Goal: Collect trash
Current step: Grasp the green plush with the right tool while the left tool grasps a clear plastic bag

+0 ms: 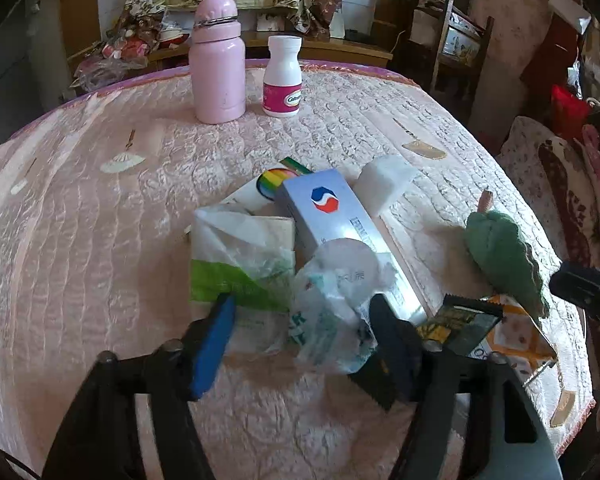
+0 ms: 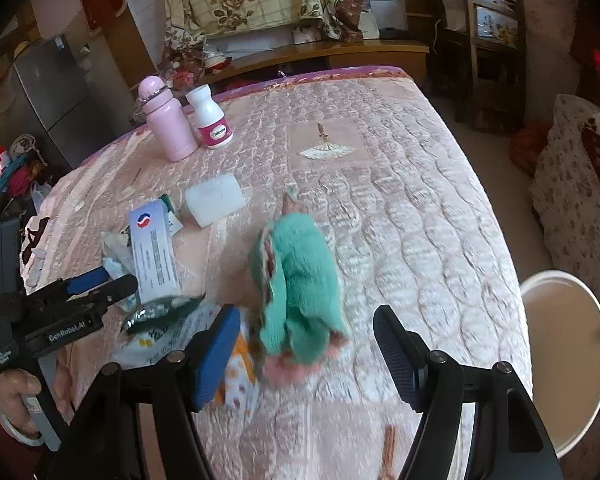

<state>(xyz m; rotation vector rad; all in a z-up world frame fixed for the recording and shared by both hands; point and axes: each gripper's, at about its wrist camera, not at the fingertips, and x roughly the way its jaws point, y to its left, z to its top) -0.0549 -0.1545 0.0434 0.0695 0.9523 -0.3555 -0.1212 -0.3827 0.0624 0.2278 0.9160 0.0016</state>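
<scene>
1. The left gripper stands with its jaws part closed around a crumpled clear plastic wrapper; contact cannot be told.
2. The right gripper hangs released over a green knitted toy.
3. Trash litters the pink quilted bedspread beside a white bucket.

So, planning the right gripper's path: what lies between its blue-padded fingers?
The green knitted plush toy lies on the pink quilt between the right hand-held gripper's open fingers, seen from the right wrist.

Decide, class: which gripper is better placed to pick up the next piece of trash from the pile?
Left. The left gripper already straddles the crumpled plastic wrapper in the pile. The right gripper frames the green plush toy, which probably isn't trash.
</scene>
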